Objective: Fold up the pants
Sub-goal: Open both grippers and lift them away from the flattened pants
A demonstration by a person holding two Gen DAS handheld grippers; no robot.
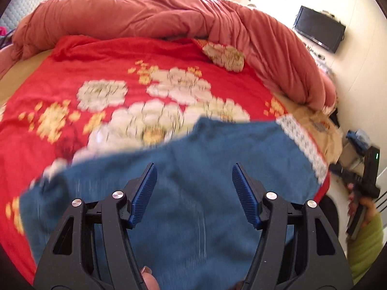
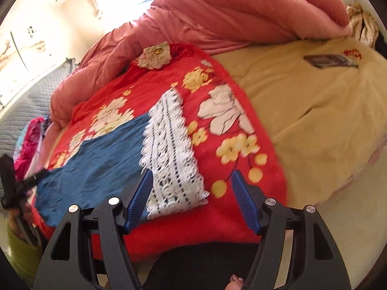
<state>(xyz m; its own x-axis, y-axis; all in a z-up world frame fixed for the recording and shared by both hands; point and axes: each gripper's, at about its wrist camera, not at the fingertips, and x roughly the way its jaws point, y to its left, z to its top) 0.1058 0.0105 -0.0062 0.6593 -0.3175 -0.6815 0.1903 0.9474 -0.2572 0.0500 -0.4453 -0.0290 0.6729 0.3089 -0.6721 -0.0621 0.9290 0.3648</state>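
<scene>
Blue pants (image 1: 193, 193) with a white lace hem (image 1: 300, 142) lie spread on a red floral sheet (image 1: 101, 67) on the bed. My left gripper (image 1: 193, 169) is open and empty just above the blue cloth. In the right wrist view the pants (image 2: 101, 159) lie at the left, with the lace hem (image 2: 169, 154) toward the middle. My right gripper (image 2: 192, 175) is open and empty above the near end of the lace hem and the red sheet (image 2: 217, 222). The right gripper also shows in the left wrist view at the far right edge (image 1: 362, 188), and the left gripper in the right wrist view at the far left (image 2: 14, 183).
A bunched pink quilt (image 1: 145, 12) lies across the far side of the bed. A beige blanket (image 2: 302, 101) covers the bed's right part, with a dark flat object (image 2: 329, 60) on it. A black screen (image 1: 319, 29) hangs on the wall. Pink clothes (image 2: 29, 142) lie at the left.
</scene>
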